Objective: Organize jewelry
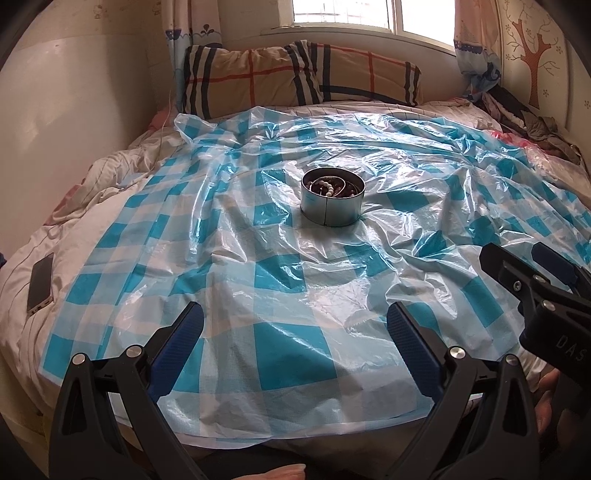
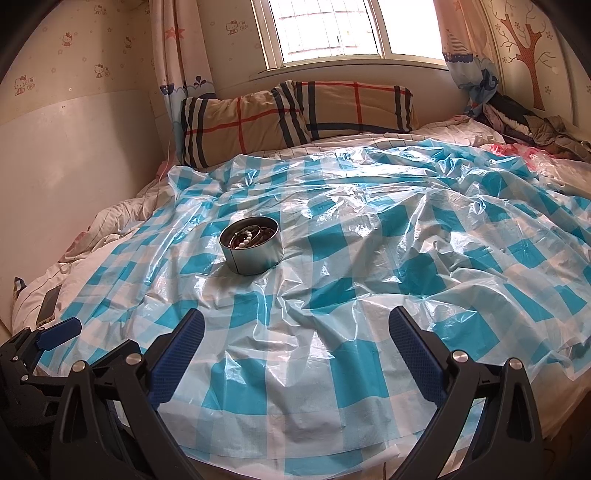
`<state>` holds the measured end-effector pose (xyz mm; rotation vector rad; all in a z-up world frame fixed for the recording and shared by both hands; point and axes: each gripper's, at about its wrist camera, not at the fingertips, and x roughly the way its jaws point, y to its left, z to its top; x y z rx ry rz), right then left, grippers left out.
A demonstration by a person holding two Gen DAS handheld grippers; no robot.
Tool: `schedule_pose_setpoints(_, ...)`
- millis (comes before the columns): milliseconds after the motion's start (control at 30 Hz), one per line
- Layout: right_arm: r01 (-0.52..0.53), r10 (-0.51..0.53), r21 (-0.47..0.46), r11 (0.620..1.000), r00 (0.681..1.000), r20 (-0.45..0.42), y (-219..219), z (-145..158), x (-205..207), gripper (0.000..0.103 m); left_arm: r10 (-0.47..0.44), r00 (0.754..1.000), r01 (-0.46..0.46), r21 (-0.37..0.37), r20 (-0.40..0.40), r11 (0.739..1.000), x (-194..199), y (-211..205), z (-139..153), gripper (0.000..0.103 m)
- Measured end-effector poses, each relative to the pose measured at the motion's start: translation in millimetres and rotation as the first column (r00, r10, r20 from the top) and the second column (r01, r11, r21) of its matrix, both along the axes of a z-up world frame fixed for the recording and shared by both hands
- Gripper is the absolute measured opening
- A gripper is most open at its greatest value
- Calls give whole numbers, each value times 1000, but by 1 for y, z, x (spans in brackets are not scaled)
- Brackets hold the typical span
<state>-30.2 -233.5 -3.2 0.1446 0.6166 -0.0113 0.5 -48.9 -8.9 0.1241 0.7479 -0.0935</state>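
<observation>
Round metal tin (image 1: pixel 333 201) (image 2: pixel 252 245), lidless, upright on the blue-checked plastic sheet (image 1: pixel 280 280) (image 2: pixel 332 295) spread over the bed (image 1: pixel 22 295); beaded jewelry (image 1: pixel 330 188) (image 2: pixel 246 238), white and dark beads, lies inside. In the left wrist view the tin stands at 12 o'clock of the left hand-held gripper (image 1: pixel 294 345), jaws wide and empty, well apart from it. In the right wrist view it stands at 11 o'clock of the right hand-held gripper (image 2: pixel 296 347), likewise wide and empty. Phone (image 1: pixel 40 282) at 9 o'clock on the bedding; plaid pillows (image 1: pixel 295 74) (image 2: pixel 295 114) under the window (image 2: pixel 332 29).
</observation>
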Motion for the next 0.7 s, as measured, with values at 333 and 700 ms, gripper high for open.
schedule_pose_setpoints(333,1,-1,0,1000,1000,1,0,0,0,96,17,1000,-18,33,23,999,-1,4,1,95)
schedule_pose_setpoints(700,1,-1,0,1000,1000,1,0,-1,0,96,14,999,-18,80,51,997,-7,-5,-2,95)
